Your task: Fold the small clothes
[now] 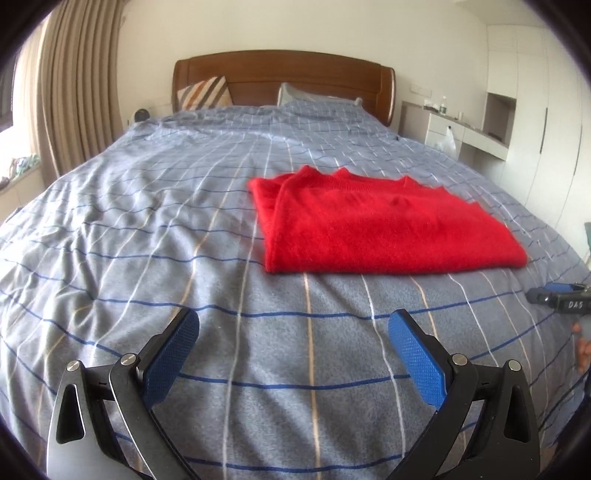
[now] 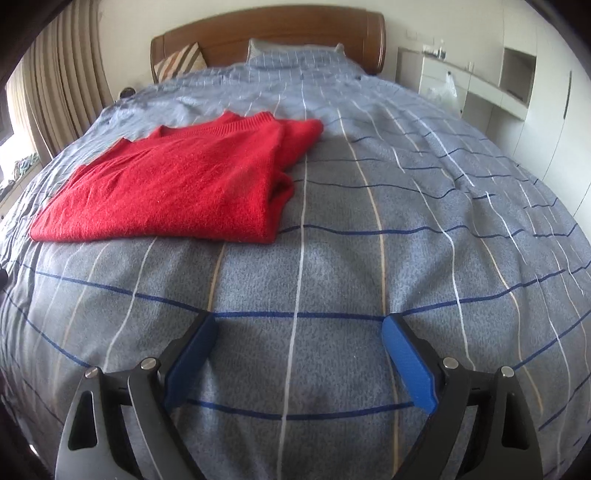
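red sweater (image 1: 384, 225) folded flat, mid-bed (image 1: 147, 221), beyond both tools | left gripper (image 1: 293, 325) jaws apart, empty | right gripper (image 2: 299, 328) jaws apart, empty | risk: pinching only 1 layer unravels the fold; snagging duvet drags the stack

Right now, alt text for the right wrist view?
A folded red sweater lies on a blue-grey checked bedspread, ahead and left of the open, empty right claw. Behind are a wooden headboard, pillows and white cabinets.
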Motion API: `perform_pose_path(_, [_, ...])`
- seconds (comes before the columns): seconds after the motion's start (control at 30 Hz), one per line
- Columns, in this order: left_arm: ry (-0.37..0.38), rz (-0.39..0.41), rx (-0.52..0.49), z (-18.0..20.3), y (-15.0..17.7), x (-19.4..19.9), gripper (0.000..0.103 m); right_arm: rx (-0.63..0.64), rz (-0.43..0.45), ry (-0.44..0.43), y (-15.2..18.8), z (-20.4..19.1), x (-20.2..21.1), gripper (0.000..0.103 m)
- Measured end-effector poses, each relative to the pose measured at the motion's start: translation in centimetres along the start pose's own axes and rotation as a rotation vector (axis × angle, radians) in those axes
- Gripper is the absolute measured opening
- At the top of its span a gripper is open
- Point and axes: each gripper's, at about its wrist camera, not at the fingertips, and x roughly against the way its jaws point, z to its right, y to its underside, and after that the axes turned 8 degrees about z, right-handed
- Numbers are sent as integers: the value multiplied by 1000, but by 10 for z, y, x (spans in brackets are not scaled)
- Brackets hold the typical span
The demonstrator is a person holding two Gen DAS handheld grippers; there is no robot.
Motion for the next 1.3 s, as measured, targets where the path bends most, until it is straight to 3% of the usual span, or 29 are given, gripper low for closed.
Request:
perform_pose_path(0.07, [-7, 5, 55, -11, -3, -1, 103, -57, -19, -93, -28, 7, 8, 90])
perform_pose_path(0.2, [-19, 34, 155, -29, -4, -1, 102, -187, 40, -186, -90, 24, 11, 91])
perform_pose_path(0.27, [-41, 27, 160, -32, -2, -5, 102, -245, -15, -212, -112, 29, -11, 90])
perform_pose_path(0.37, [-74, 15, 148, -33, 4, -7, 102, -288, -122, -206, -123, 33, -55, 88])
perform_pose_path(0.53, [-85, -7, 151, -36, 10, -11, 102, -449, -160, -236, -117, 40, -103, 82])
perform_pose_path(0.57, [-88, -15, 149, -36, 11, -13, 102, -459, -170, -242, -116, 39, -110, 75])
perform_pose_path(0.67, [-92, -22, 147, -36, 10, -14, 102, -471, -171, -247, -119, 37, -118, 10])
perform_pose_path(0.77, [-106, -17, 141, -38, 8, -11, 102, -457, -153, -273, -137, 24, -103, 9])
perform_pose_path(0.9, [-161, 9, 150, -52, 0, -8, 102, -359, -105, -329, -182, -27, -68, 9])
perform_pose_path(1.07, [-224, 5, 231, -82, -2, -8, 102, -209, -118, -389, -225, -136, -64, 9])
perform_pose_path(1.3, [-294, 1, 351, -122, 3, -3, 102, -52, -227, -448, -209, -273, -115, 9])
